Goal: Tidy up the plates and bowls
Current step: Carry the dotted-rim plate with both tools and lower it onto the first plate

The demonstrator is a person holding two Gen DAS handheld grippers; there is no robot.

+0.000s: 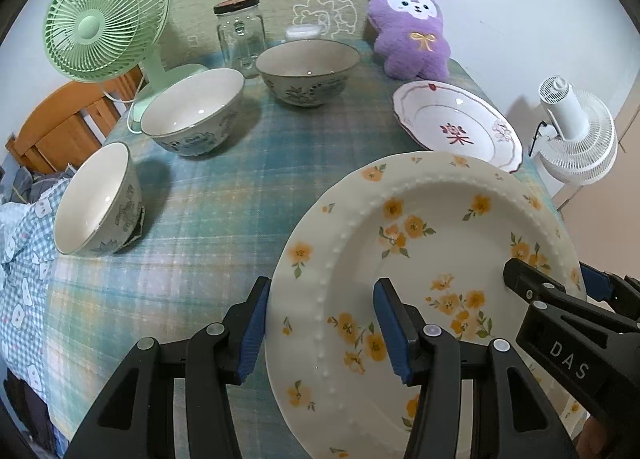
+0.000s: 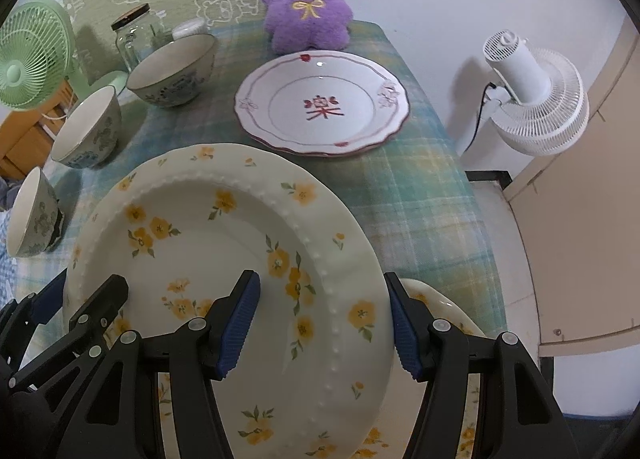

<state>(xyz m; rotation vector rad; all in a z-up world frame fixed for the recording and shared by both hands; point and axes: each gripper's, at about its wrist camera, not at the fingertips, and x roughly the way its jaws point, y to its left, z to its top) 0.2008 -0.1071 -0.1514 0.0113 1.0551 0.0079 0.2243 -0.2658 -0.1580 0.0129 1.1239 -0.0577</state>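
A cream plate with yellow flowers point(image 1: 440, 227) point(image 2: 200, 227) hangs over the plaid tablecloth, held by both grippers. My left gripper point(image 1: 323, 287) is shut on its left rim and my right gripper point(image 2: 320, 279) on its right rim. Each gripper shows at the edge of the other's view. A second flowered plate point(image 2: 440, 307) lies underneath, mostly hidden. Farther back rests a white plate with red trim and a red character point(image 1: 456, 127) point(image 2: 320, 107). Three blue-patterned bowls stand along the left: far point(image 1: 308, 67), middle point(image 1: 192, 111), near point(image 1: 96, 199).
A green desk fan point(image 1: 100, 23), a glass jar point(image 1: 240, 35) and a purple plush toy point(image 1: 412, 31) line the back of the table. A white fan point(image 2: 536, 99) stands beyond the table's right edge. A wooden chair point(image 1: 60, 127) is at the left.
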